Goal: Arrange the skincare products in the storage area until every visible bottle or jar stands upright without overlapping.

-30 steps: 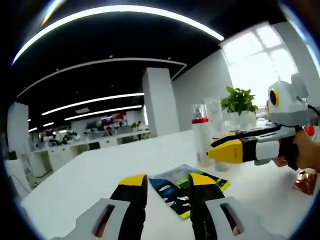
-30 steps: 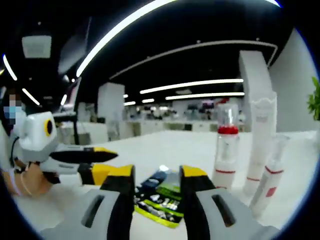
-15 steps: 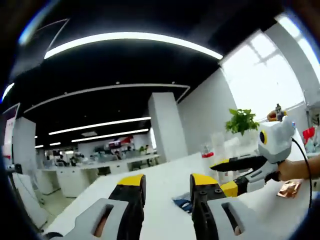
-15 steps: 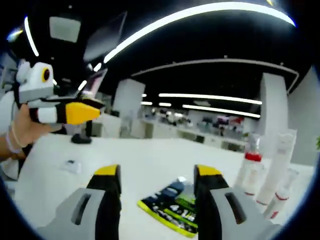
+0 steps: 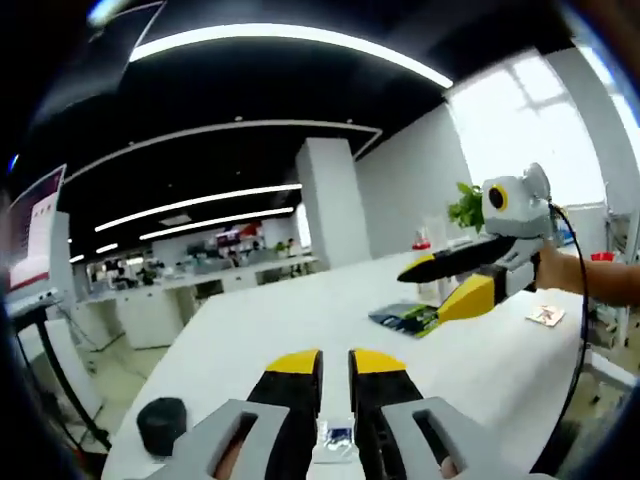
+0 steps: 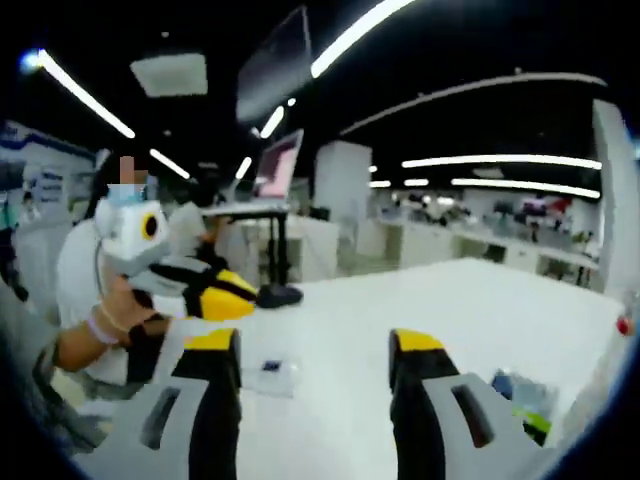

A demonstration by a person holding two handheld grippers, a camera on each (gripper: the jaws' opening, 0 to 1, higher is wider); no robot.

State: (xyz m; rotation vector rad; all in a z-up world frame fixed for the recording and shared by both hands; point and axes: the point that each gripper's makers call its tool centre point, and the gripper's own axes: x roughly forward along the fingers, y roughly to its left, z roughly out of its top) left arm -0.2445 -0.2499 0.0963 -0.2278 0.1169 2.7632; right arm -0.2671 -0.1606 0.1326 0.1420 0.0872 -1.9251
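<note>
Right now my left gripper [image 5: 335, 368] has its jaws nearly pressed together, with only a thin slit between the yellow tips, and through that slit I see a small flat sachet [image 5: 336, 438] lying on the white table [image 5: 250, 330] low between the fingers. I cannot tell whether the jaws actually pinch it or merely frame it. The same small packet shows in the right gripper view [image 6: 276, 370], just beside the left gripper's yellow tip [image 6: 215, 293], so the left hand is clearly the nearer one.

My right gripper [image 6: 313, 345] has its jaws spread wide with nothing between them. It points toward the left hand's end of the table, with the green-and-black sachet [image 6: 525, 395] off past its right jaw.

In the left gripper view that green sachet [image 5: 407, 318] lies flat, far across the table under the right gripper [image 5: 455, 275], and a red-capped bottle [image 5: 423, 262] stands upright behind it near the potted plant [image 5: 463, 206]. So the upright products sit at the far end, well apart from the small packet. My judgement: whatever the left hand takes here must travel the whole table toward that cluster.
</note>
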